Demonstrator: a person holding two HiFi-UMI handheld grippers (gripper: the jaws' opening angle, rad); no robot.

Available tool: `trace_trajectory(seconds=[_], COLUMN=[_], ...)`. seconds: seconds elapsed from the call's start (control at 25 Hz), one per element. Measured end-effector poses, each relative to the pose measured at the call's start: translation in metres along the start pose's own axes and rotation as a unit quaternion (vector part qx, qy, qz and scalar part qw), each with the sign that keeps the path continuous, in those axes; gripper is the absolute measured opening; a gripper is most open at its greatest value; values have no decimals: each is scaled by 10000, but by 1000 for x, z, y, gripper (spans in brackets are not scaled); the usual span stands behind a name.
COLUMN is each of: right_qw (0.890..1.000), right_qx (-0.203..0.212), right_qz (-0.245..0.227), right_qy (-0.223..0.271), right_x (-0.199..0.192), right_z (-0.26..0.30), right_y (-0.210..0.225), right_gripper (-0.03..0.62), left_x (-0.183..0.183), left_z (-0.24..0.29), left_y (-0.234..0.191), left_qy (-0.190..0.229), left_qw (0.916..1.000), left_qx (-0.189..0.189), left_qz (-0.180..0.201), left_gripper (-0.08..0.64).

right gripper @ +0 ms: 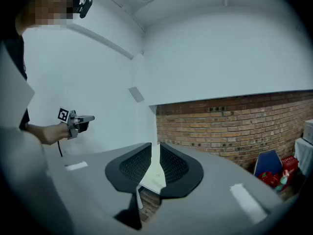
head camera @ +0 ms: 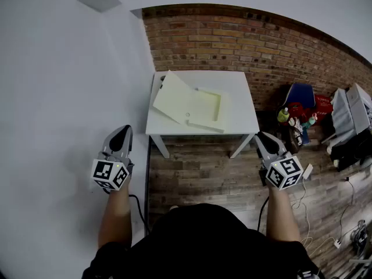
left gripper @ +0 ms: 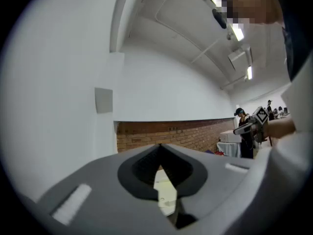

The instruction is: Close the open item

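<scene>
On the white table (head camera: pixel 235 85) lies a flat pale-yellow box (head camera: pixel 210 106), its lid (head camera: pixel 173 100) swung up and back to the left. Both grippers hang in the air short of the table's near edge, empty. My left gripper (head camera: pixel 123 130) is off the front left corner, close to the white wall, jaws shut tip to tip. My right gripper (head camera: pixel 260 136) is off the front right corner, jaws all but together with a thin slit. The box (left gripper: pixel 165 192) shows below the left gripper (left gripper: pixel 159 146). The box (right gripper: pixel 155 174) also shows under the right gripper (right gripper: pixel 155 147).
A brick wall (head camera: pixel 273 45) stands behind the table and a white wall (head camera: pixel 58 97) runs along the left. Bags, a bottle and grey cases (head camera: pixel 314 118) crowd the wooden floor at the right. Cables (head camera: pixel 343 214) lie on the floor there.
</scene>
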State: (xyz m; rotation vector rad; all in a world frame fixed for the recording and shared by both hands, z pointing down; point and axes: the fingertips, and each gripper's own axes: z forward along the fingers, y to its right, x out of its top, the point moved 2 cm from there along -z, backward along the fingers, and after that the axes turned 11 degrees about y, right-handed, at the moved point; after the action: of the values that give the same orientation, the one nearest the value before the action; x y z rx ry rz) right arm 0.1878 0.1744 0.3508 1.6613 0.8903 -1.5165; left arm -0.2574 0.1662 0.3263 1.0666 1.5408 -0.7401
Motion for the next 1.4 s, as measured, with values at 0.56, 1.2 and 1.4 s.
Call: trace_trajectory(seconds=[0.56,1.2,1.4], right_qw=[9997,9999,9999], right_qx=[134,-115,-108], right_qz=[195,102,-125], right_qy=[105,74,41], right_x=[-6,-8,-4], right_z=[-24,-45,-39], right_y=[35,61,59], right_gripper=[55,55,55], left_x=[-5,-20,-20], left_z=[-3,32,42], left_y=[48,77,78], left_qy=[-76,-57,-67], left_qw=[9999,9996,9994], left_qx=[123,-199,-252], left_qz=[-82,-179,-223], left_gripper=[3,3,3])
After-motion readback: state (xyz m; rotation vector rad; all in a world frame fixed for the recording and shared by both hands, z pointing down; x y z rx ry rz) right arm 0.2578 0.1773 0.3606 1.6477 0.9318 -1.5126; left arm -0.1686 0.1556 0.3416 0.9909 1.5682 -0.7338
